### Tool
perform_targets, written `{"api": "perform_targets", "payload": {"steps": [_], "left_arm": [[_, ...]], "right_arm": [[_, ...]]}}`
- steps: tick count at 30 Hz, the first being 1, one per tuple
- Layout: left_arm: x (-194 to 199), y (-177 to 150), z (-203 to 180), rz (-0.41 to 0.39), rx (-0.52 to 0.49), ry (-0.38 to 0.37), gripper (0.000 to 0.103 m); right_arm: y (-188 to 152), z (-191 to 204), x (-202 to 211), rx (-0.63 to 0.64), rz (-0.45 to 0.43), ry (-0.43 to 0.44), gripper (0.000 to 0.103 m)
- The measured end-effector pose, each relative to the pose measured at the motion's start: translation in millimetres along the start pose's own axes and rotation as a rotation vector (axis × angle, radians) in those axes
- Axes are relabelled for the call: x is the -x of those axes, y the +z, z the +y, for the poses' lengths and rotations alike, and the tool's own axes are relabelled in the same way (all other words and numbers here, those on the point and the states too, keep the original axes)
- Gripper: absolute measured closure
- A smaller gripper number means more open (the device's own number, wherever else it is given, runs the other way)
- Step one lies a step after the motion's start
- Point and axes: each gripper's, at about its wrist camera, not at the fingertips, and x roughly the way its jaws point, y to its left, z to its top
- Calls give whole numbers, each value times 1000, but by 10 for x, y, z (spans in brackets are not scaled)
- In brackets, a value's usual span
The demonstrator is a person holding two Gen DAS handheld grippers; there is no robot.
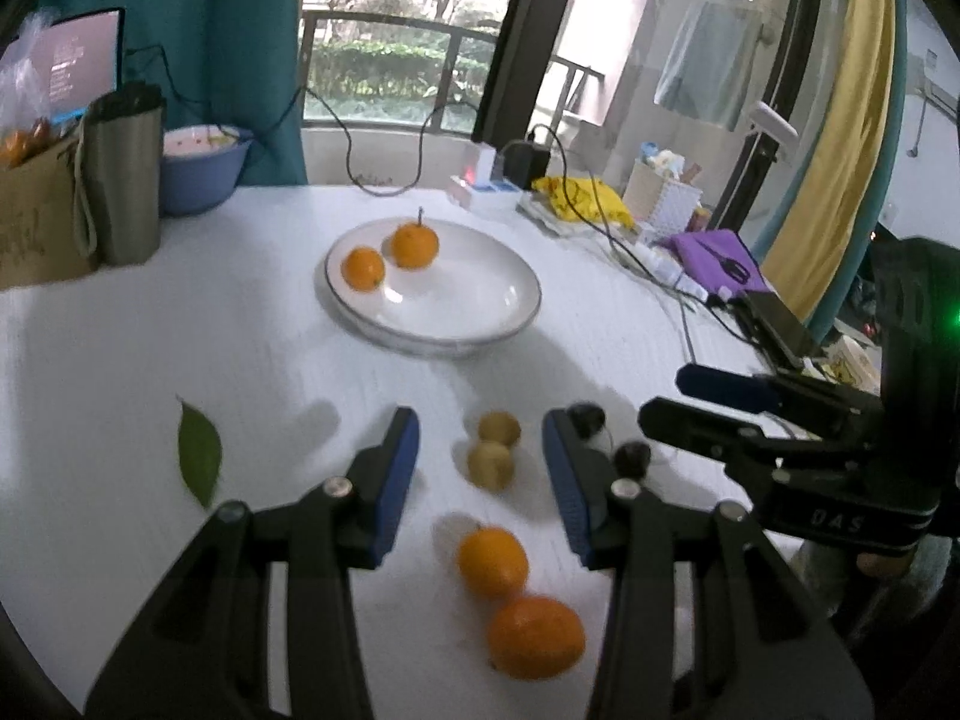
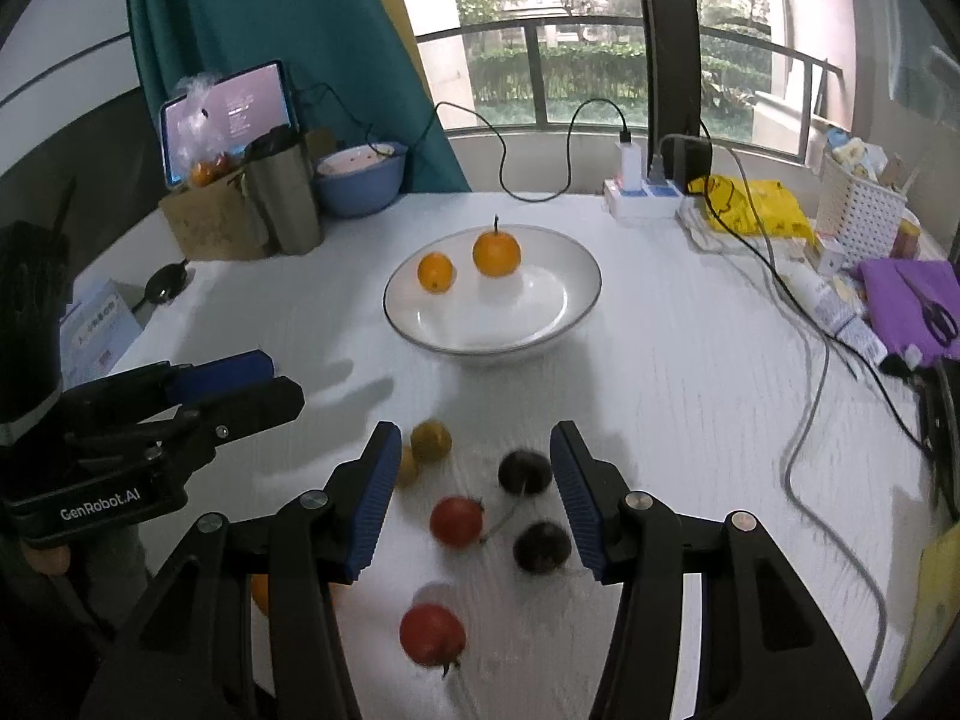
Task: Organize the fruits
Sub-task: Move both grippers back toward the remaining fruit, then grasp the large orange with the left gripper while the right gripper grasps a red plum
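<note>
A white plate (image 1: 480, 294) (image 2: 540, 300) at the table's middle holds two oranges (image 1: 414, 245) (image 2: 496, 252). My left gripper (image 1: 480, 438) is open and empty above two small yellow-green fruits (image 1: 492, 450); two more oranges (image 1: 493, 561) lie nearer the camera. My right gripper (image 2: 474, 450) is open and empty over two dark cherries (image 2: 525, 471) and two red tomatoes (image 2: 456, 521). The yellow-green fruits (image 2: 430, 441) lie by its left finger. Each gripper shows in the other's view, the right one (image 1: 672, 396) and the left one (image 2: 276, 378).
A green leaf (image 1: 199, 459) lies on the table at left. A steel cup (image 1: 123, 174), paper bag (image 1: 36, 222) and blue bowl (image 1: 201, 165) stand at the back left. Cables (image 2: 798, 312), a power strip (image 2: 642, 195), yellow bag (image 2: 750, 204) and purple cloth (image 2: 906, 294) crowd the right side.
</note>
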Motion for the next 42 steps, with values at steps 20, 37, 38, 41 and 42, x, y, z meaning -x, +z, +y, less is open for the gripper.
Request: {"api": "perform_targets", "payload": {"steps": [20, 37, 38, 41, 42], "left_arm": [[-35, -517, -163, 112, -10, -35, 41], [-142, -719, -263, 178, -81, -8, 56], [-154, -726, -269, 186, -86, -10, 58], [-150, -732, -277, 184, -92, -12, 58], [-147, -732, -274, 184, -91, -14, 58]], "right_arm": [[-610, 111, 19, 1, 68, 22, 48], [-790, 177, -152, 30, 124, 40, 70], [-793, 177, -153, 32, 123, 41, 70], [-795, 177, -149, 38, 120, 43, 70], [-795, 176, -150, 39, 120, 44, 71]]}}
